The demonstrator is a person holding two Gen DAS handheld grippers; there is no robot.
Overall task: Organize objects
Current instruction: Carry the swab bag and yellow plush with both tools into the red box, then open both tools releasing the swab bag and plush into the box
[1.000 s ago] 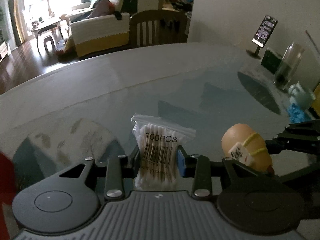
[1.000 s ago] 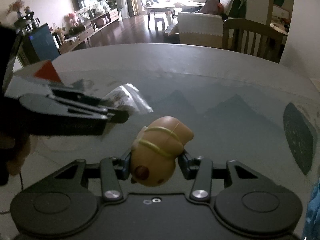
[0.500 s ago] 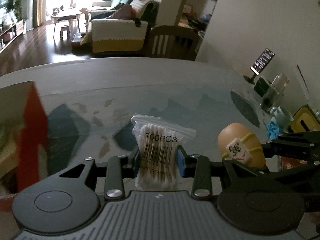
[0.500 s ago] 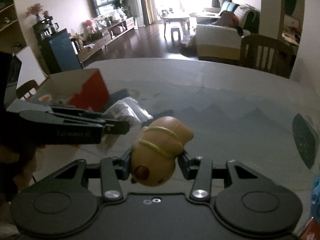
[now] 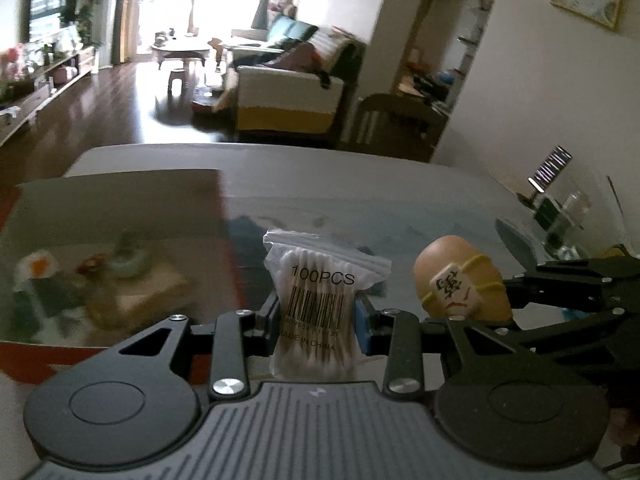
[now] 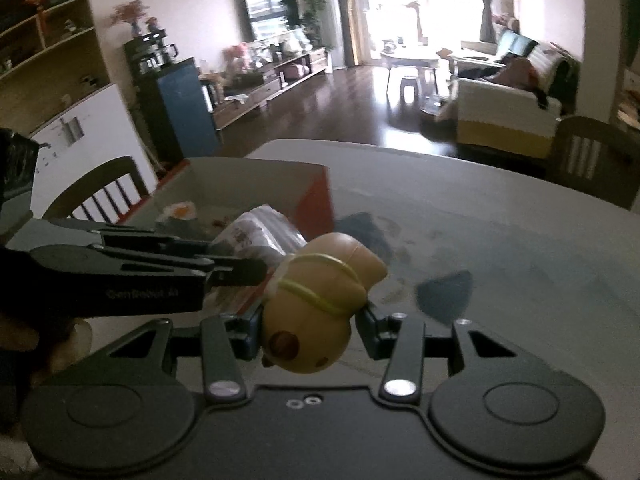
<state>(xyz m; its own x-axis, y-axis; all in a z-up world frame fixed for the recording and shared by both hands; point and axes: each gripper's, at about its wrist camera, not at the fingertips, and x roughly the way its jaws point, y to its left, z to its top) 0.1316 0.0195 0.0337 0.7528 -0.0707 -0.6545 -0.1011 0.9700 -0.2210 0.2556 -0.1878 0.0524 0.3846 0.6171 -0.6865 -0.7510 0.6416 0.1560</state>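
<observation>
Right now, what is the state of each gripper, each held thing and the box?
Left gripper: shut on the clear bag of cotton swabs.
Clear bag of cotton swabs: sealed, held upright.
Right gripper: shut on the tan plastic toy.
Tan plastic toy: held, yellow band around it.
Red cardboard box: open, small items inside.

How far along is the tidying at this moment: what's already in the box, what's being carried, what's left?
Done: a few small items already lie in the box, too blurred to name. In hand: the left gripper is shut on the swab bag, the right gripper on the tan toy; both are held beside the box, not over it. Left: dropping both in.
</observation>
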